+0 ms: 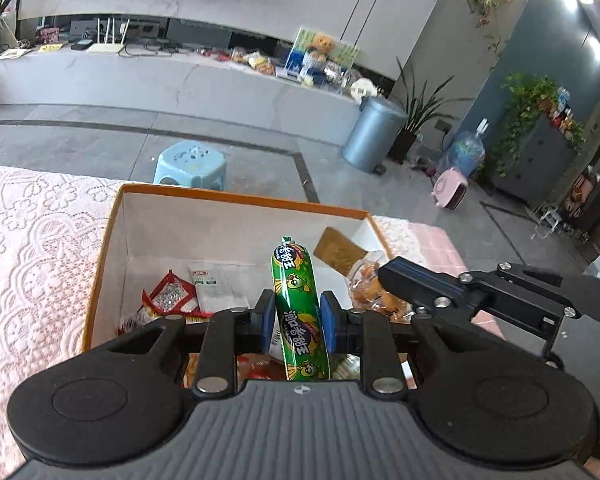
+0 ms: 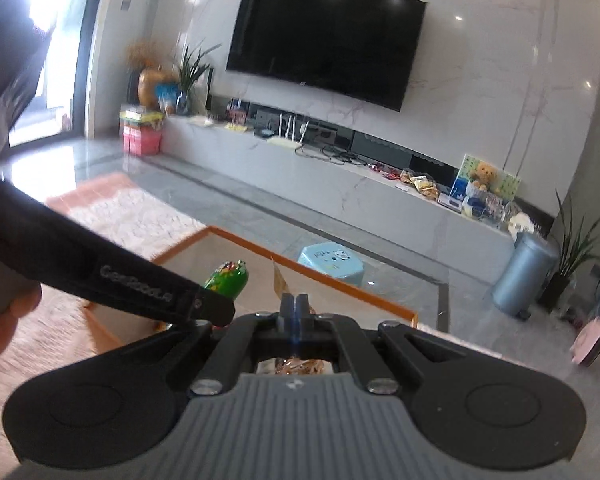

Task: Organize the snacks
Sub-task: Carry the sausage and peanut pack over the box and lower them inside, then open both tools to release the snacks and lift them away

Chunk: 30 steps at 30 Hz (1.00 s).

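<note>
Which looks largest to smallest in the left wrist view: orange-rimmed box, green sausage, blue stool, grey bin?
1. orange-rimmed box
2. green sausage, though nearness inflates it
3. grey bin and blue stool: alike, unranked

A green sausage (image 1: 300, 308) in printed wrap is held upright, pointing to 12 o'clock, above an open orange-rimmed box (image 1: 236, 200) with white inner walls. Inside the box, a red packet (image 1: 170, 296) and a white packet (image 1: 216, 286) are seen lying at 9 o'clock of the sausage. A clear bag of brown snacks (image 1: 370, 284) is seen at 3 o'clock.
</note>
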Tool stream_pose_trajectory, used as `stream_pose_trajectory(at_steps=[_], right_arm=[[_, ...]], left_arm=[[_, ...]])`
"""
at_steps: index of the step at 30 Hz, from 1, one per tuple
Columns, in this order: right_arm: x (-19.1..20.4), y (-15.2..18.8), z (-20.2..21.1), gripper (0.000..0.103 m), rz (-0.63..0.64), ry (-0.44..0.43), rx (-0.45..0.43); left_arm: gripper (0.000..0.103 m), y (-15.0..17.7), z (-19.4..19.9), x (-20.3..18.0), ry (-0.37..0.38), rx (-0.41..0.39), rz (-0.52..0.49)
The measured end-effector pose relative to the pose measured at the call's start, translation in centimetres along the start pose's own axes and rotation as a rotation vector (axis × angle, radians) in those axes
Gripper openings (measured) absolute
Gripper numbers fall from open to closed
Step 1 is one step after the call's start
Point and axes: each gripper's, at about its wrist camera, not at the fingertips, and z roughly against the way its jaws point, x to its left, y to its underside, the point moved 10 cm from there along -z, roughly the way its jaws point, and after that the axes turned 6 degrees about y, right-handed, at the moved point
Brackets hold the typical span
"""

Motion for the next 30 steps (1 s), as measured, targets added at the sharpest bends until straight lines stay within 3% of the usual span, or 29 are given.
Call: stream_pose_trajectory(at_steps=[10, 18, 24, 25, 28, 30], right_arm=[[0.1, 2.1, -8.1, 0.000, 0.171, 0.045, 0.105], [0.1, 4.3, -11.8, 0.000, 0.188, 0.041, 0.181], [-0.6, 5.6, -12.5, 0.000, 0.089, -0.004, 0.270], [-0.8, 5.8, -12.4, 0.000, 0.062, -0.018, 0.288], [-0.7, 6.4, -12.1, 0.001, 0.006, -0.042, 0.335], [-0.8, 6.6, -11.6, 0.009, -0.020, -0.046, 0.355]], left_arm=[[0.025, 0.9, -5.3, 4.0, -0.058, 0.098, 0.007], [0.026, 1.9, -7.5, 5.2, -0.077, 0.158, -0.006], [0.027, 2.7, -7.4, 5.2, -0.085, 0.191, -0.027], [0.028, 2.6, -7.2, 5.0, -0.078, 0.185, -0.035], [0.049, 2.3, -6.3, 4.6, -0.075, 0.162, -0.035], [0.058, 2.0, -5.4, 4.3, -0.073, 0.141, -0.031]])
